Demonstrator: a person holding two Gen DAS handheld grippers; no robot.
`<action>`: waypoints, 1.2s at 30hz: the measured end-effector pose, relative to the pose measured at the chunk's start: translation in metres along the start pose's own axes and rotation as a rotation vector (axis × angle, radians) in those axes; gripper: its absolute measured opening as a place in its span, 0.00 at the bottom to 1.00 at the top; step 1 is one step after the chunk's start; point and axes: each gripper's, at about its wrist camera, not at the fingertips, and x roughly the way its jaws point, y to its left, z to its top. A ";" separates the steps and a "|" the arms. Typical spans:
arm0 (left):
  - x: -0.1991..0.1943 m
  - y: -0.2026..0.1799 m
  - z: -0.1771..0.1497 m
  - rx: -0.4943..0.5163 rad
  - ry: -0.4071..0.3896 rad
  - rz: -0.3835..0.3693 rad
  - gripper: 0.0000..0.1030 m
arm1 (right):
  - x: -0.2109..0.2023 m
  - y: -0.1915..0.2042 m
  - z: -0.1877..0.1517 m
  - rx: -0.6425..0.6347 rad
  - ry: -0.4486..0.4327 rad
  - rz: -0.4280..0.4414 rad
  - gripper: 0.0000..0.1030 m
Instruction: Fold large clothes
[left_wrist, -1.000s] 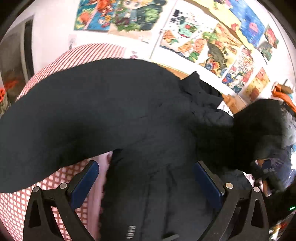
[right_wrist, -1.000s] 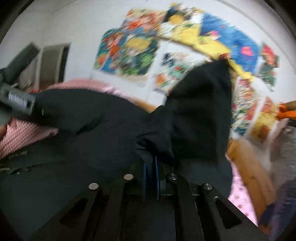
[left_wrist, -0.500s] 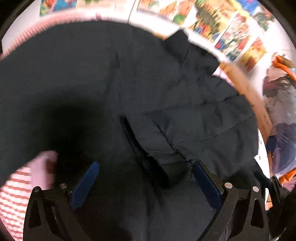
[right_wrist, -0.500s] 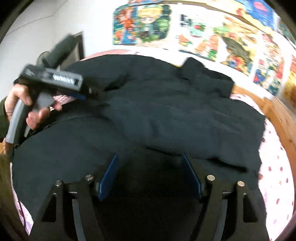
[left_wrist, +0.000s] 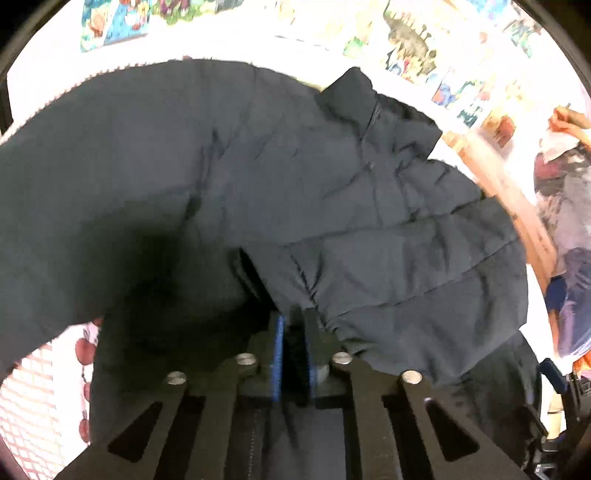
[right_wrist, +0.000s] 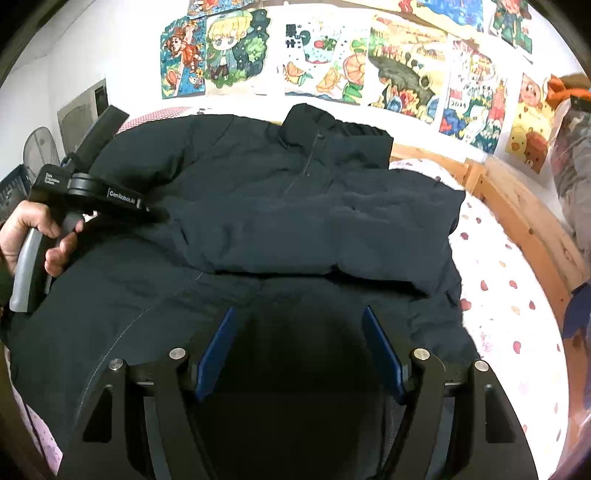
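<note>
Black puffy jacket (right_wrist: 295, 206) takes up pretty much the whole bed (right_wrist: 517, 295), collar at the far end by the poster wall (right_wrist: 332, 55), hem toward the near edge, so its long axis runs near-to-far. Going left to right: on the left side a hand (right_wrist: 33, 236) holds the left gripper (left_wrist: 293, 332), and in its own view the blue pads (left_wrist: 279, 350) are pinched right down on a bunched bit of dark fabric, looks like the cuff end of the sleeve (left_wrist: 406, 280) that lies folded across the chest. So that one's clamped on cloth. In the middle the folded sleeve makes a thick band running left-right over the body. Over on the right, the right gripper (right_wrist: 299, 350) hovers above the lower part of the jacket with its jaws standing fairly wide and nothing between them, just shadow on the fabric below. Far right there's bare pink dotted sheet and the wooden bed frame (right_wrist: 517, 206). My guess is the left hand does the next pull since it's already gripping, and the free right one is nearer the hem for bringing the bottom up toward the collar.
</note>
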 end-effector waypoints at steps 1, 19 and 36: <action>-0.006 -0.002 0.002 0.008 -0.023 0.001 0.05 | 0.004 -0.001 0.006 -0.012 -0.005 -0.012 0.63; 0.018 0.036 0.024 0.100 -0.050 0.205 0.05 | 0.108 -0.034 0.091 0.087 0.031 -0.034 0.64; -0.060 0.089 -0.007 -0.148 -0.207 -0.025 0.90 | 0.180 -0.030 0.091 0.203 0.146 -0.030 0.79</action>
